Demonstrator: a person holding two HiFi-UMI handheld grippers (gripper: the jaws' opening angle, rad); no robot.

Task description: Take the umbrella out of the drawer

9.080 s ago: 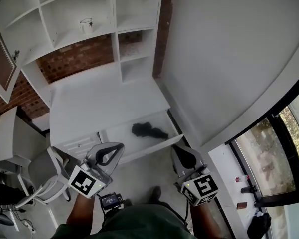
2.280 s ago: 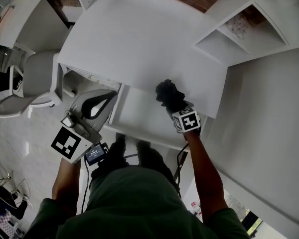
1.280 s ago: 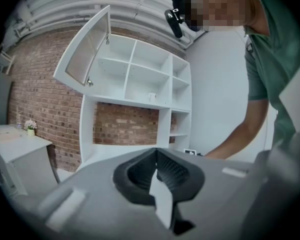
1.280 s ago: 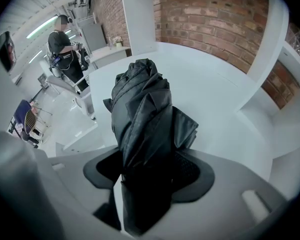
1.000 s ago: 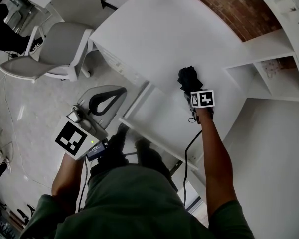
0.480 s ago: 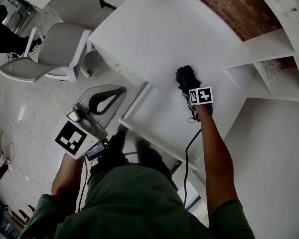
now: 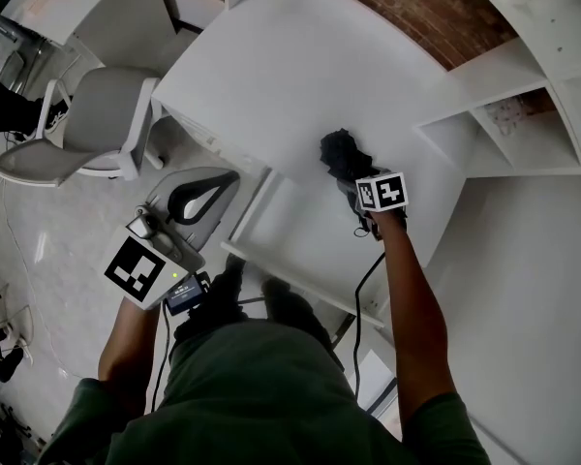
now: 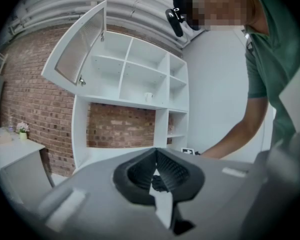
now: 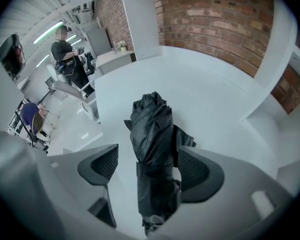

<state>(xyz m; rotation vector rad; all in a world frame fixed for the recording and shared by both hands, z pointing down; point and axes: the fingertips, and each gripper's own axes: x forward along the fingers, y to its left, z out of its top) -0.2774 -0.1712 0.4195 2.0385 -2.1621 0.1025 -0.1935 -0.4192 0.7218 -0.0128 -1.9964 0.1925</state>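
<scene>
The folded black umbrella (image 7: 341, 151) (image 9: 152, 134) lies on the white desk top (image 7: 271, 85), just past the open, empty drawer (image 7: 290, 271). My right gripper (image 7: 352, 175) (image 9: 149, 165) points steeply down over its near end. Its jaws have just been opening and stand apart on either side of the umbrella: a clear gap on the left, the right pad close to the fabric. My left gripper (image 7: 233, 175) (image 8: 155, 152) hovers off the desk's front left, tips together and holding nothing. Through its loop I glimpse the umbrella (image 8: 160, 183) far off.
A grey chair (image 7: 87, 129) stands left of the desk. White shelf units (image 7: 504, 114) and a brick wall (image 7: 445, 17) bound the desk's far right. A cabinet door (image 8: 82, 44) hangs open above, and a mug (image 8: 148, 97) sits on a shelf. A person (image 9: 65, 54) sits far off.
The umbrella has come out of the drawer onto the desk top. In the last second the right gripper rose a little and drew back from it. The left gripper drifted slightly.
</scene>
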